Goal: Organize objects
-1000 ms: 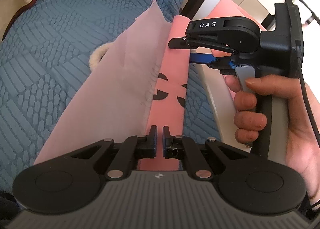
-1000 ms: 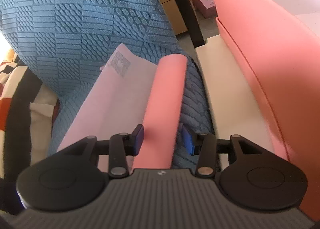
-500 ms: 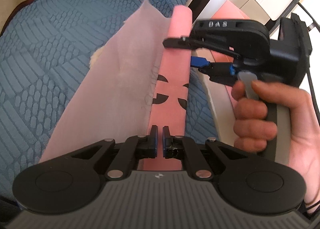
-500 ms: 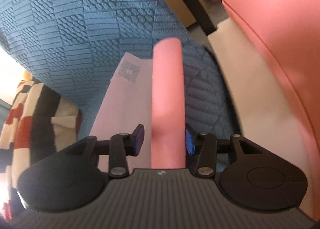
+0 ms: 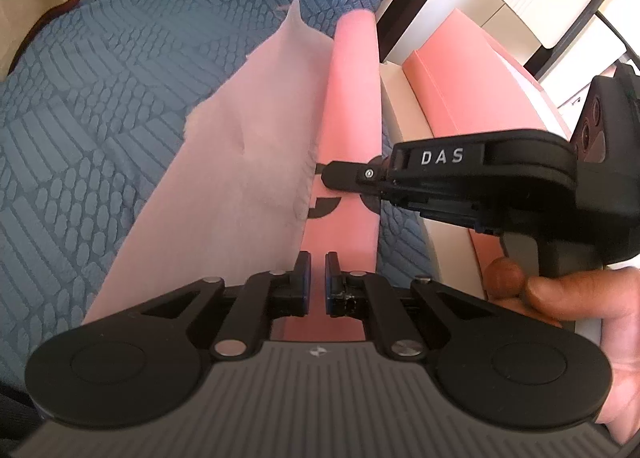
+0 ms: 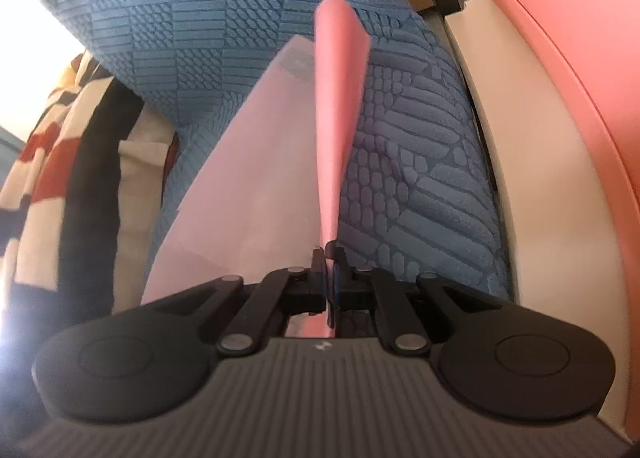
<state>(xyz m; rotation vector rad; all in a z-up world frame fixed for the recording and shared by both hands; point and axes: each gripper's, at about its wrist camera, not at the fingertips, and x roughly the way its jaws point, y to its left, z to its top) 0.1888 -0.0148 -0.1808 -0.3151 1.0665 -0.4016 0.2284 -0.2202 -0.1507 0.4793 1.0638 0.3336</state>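
A long pink sheet [image 5: 352,98] with black marks lies folded into a strip on the blue bedcover, beside a pale lilac cloth [image 5: 240,178]. My left gripper [image 5: 315,278] is shut over the strip's near end; whether it pinches the sheet is not visible. From the right, my right gripper [image 5: 334,178] reaches across to the strip's middle. In the right wrist view the right gripper [image 6: 330,258] has its jaws closing tight on the pink sheet [image 6: 340,98], which stands creased on edge between the pads. The lilac cloth [image 6: 248,186] lies left of it.
The textured blue bedcover [image 5: 100,118] fills the left. A pink box [image 5: 460,78] and a cream ledge [image 6: 540,218] border the right side. A striped red, black and cream fabric [image 6: 60,162] hangs at far left. A hand [image 5: 580,298] holds the right gripper's handle.
The right gripper's jaws closed from wide apart onto the pink sheet, creasing it upright. In the left wrist view that gripper slid nearer along the strip. The left gripper kept still.
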